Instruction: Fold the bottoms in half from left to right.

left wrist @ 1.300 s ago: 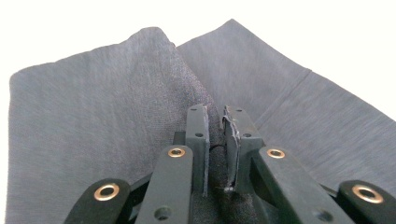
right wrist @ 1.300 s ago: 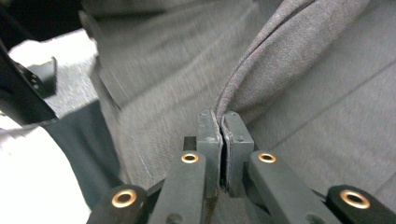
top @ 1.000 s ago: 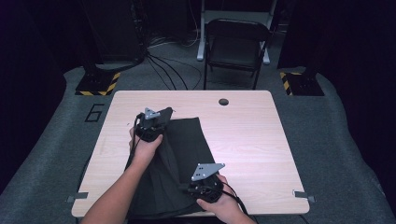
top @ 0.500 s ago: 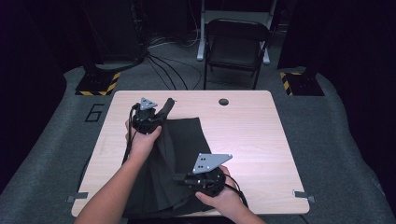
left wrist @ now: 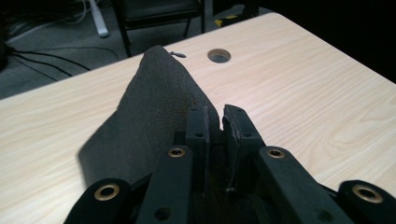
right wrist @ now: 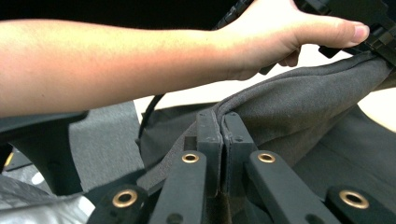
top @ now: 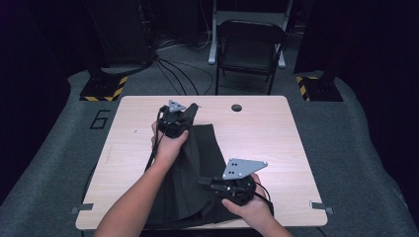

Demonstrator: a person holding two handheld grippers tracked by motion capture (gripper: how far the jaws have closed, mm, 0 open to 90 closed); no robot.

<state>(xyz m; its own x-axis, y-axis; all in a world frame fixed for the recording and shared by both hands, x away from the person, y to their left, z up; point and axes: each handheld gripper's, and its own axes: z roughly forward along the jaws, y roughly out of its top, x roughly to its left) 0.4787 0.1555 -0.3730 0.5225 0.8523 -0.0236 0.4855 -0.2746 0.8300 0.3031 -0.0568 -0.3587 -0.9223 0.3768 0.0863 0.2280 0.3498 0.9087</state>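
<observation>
A black cloth lies spread over the near middle of the wooden table. My left gripper is at the cloth's far end, shut on a corner that it holds raised. In the left gripper view the jaws pinch the dark cloth, which stands up in a peak ahead of them. My right gripper is shut on the cloth's near edge. In the right gripper view the gripper clamps a folded hem of the cloth, with the other hand above it.
A round cable hole sits near the table's far edge, also the hole ahead of the left jaws. A folding chair and cables stand on the floor behind the table. Bare wood lies to the right and left of the cloth.
The left gripper has lifted the far corner of the cloth and carried it a little to the right. The right gripper has shifted slightly right, still shut on the near edge.
</observation>
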